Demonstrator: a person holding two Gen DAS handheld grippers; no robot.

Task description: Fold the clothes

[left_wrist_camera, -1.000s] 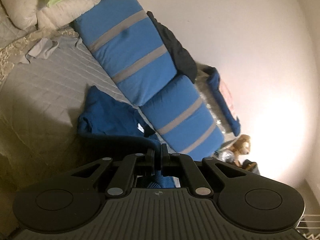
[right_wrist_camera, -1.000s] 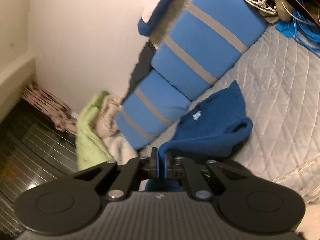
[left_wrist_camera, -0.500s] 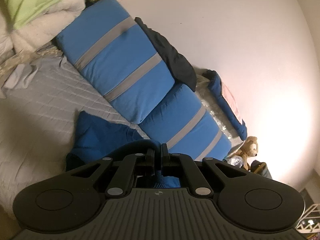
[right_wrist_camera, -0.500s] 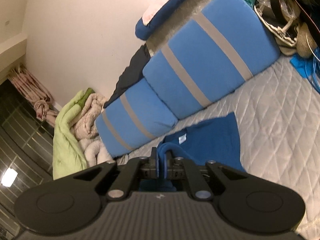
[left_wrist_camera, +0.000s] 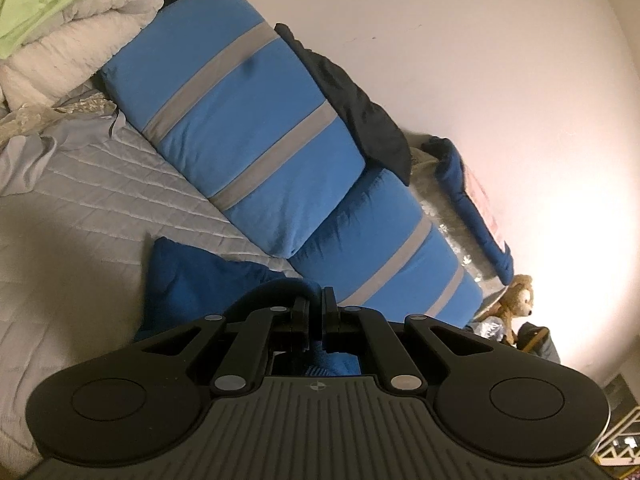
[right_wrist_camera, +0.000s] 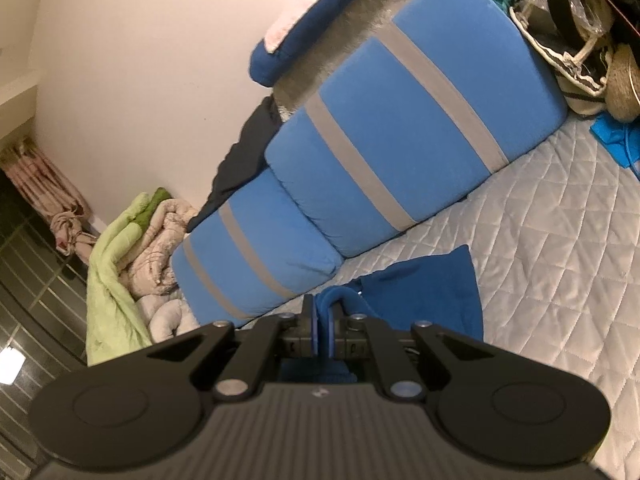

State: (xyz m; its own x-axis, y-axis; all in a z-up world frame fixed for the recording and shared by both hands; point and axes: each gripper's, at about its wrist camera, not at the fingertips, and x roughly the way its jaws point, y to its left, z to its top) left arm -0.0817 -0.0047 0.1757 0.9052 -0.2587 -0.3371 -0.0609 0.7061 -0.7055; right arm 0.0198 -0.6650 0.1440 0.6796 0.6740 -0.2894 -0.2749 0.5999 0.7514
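Left gripper (left_wrist_camera: pixel 317 312): my jaws pinched nearly together, edge of blue shirt (left_wrist_camera: pixel 208 280) clamped between them, fabric bunched behind pads. Right gripper (right_wrist_camera: pixel 321 320): same deal, jaws squeezed on fold of blue shirt (right_wrist_camera: pixel 424 296), cloth looping up over tips. Rest of shirt lying on bed (left_wrist_camera: pixel 80 208), grey quilted cover (right_wrist_camera: pixel 560 248), just in front of two blue striped cushions (left_wrist_camera: pixel 240 120) leaning against wall. Dark garment (left_wrist_camera: pixel 356 104) draped behind cushions. Can't tell how much of shirt is off the bed.
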